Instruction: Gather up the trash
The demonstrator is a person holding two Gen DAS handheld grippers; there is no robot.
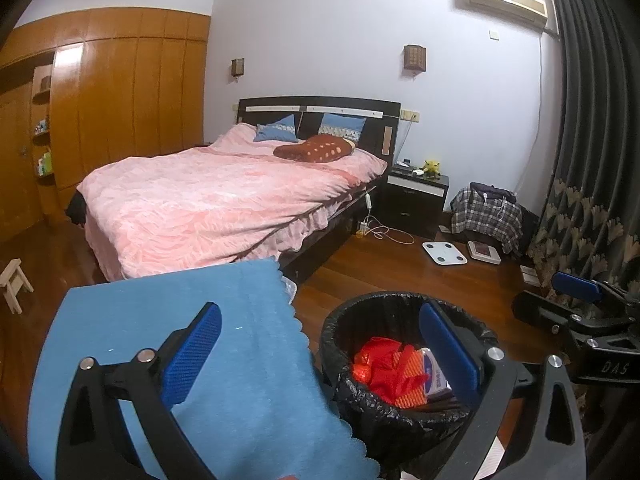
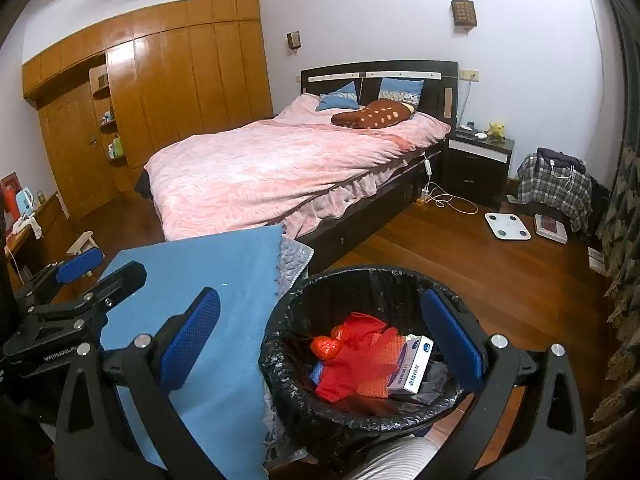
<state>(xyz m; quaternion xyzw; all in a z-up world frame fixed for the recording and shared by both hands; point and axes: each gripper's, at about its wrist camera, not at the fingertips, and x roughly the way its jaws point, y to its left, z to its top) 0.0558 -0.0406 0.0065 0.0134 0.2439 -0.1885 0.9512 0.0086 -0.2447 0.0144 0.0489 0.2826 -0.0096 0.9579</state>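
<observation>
A black bin with a black liner [image 1: 340, 320] [image 2: 320, 284] stands on the wood floor beside a table covered by a blue cloth [image 1: 152, 320] [image 2: 200, 272]. Inside the bin lie red wrappers [image 1: 384, 368] [image 2: 348, 356] and a white-and-blue box [image 1: 434, 372] [image 2: 412, 364]. My left gripper [image 1: 320, 352] is open and empty, above the cloth's edge and the bin. My right gripper [image 2: 320, 344] is open and empty, over the bin. The right gripper also shows in the left wrist view [image 1: 576, 292], and the left gripper in the right wrist view [image 2: 80, 260].
A bed with a pink cover [image 1: 224, 200] [image 2: 280, 168] stands behind the table. A nightstand [image 1: 416, 196], a white scale [image 1: 444, 253] and a plaid-covered pile [image 1: 486, 216] lie on the floor to the right. Dark curtains [image 1: 592, 160] hang at the right. A small stool [image 1: 14, 284] stands left.
</observation>
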